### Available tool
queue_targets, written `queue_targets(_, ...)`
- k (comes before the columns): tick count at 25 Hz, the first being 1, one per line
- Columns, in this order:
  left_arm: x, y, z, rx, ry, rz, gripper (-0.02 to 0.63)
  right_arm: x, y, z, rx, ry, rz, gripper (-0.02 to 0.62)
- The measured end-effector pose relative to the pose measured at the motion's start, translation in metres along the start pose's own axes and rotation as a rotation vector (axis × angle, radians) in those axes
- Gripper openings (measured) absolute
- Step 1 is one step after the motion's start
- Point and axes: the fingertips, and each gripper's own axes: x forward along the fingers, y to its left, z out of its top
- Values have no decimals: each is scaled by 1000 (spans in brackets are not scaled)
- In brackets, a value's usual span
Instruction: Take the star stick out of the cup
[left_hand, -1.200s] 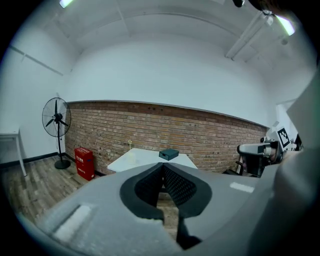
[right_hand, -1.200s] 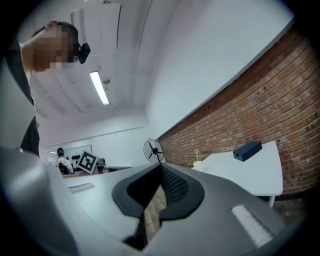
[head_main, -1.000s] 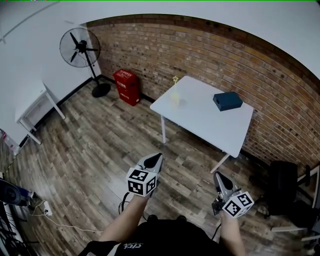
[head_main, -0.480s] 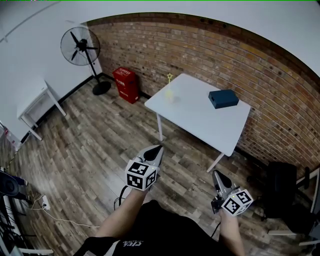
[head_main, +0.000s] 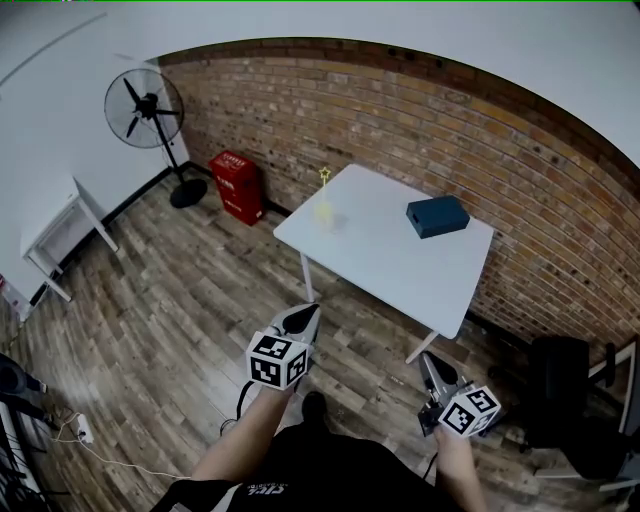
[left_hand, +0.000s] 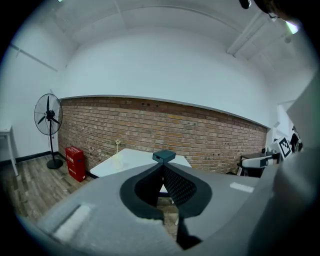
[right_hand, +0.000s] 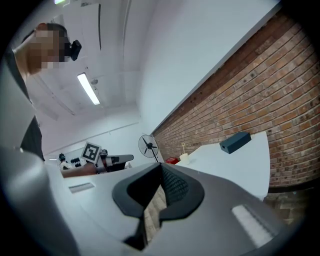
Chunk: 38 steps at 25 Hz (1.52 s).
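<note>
While star stick tops cup, only head view shows power strip

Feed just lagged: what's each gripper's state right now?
Left gripper: closed, holding nothing.
Right gripper: closed, holding nothing.

Bright, sharp (edges fisheye-bent).

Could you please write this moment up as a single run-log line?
left claw: shut, empty | right claw: shut, empty | star stick: in cup on white table | stage: both claws short of table
</note>
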Motion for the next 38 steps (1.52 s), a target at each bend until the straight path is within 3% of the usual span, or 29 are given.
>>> queue_targets(15,85,135,61,-43,-75,-18,6,168,-23,50,-50,11,-10,0)
queue_targets(21,100,175,65,-53,-60,-46,6,223,-27,43,-30,48,-37,0)
queue_targets(28,112,217,53,-82,-23,-41,6,280,-13,21,-29,116,14,0)
queue_targets(33,134,238,54,-95,-18,-37,6,303,-27,20,-34,137,20,0)
queue_targets(38,168,255,62,-95,-13,-31,6,327,-68,31,-13,138,2,0)
